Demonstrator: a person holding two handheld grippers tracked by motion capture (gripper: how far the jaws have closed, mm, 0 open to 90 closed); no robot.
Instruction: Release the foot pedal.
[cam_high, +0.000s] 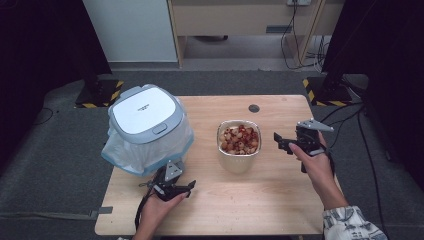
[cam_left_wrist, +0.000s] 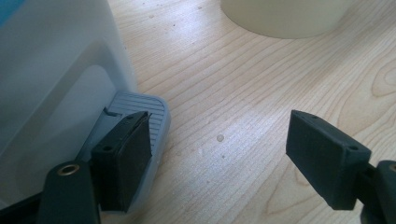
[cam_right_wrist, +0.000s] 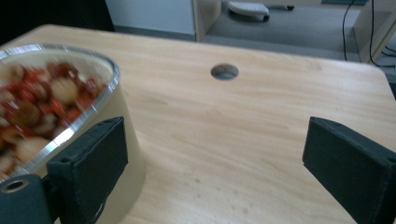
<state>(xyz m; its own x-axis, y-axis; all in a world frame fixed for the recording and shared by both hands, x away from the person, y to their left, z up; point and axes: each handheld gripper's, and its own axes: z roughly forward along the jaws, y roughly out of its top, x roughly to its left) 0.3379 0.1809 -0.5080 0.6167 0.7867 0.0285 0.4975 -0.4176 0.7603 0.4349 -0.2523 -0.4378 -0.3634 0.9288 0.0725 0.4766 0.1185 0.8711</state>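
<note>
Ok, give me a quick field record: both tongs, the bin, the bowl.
left tongs: open, nothing held, one jaw over the bin's pedal
right tongs: open, nothing held, beside the bowl's right wall
bin: lid closed, liner bag hanging out, table's left side
bowl: upright, mid-table, holds red and pale food pieces
table: light wood

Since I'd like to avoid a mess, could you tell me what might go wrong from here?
The left gripper has one jaw on the bin's pedal; it could slip off, or the light bin might shift. The right gripper, open beside the full bowl, could bump its rim and spill food.
</note>
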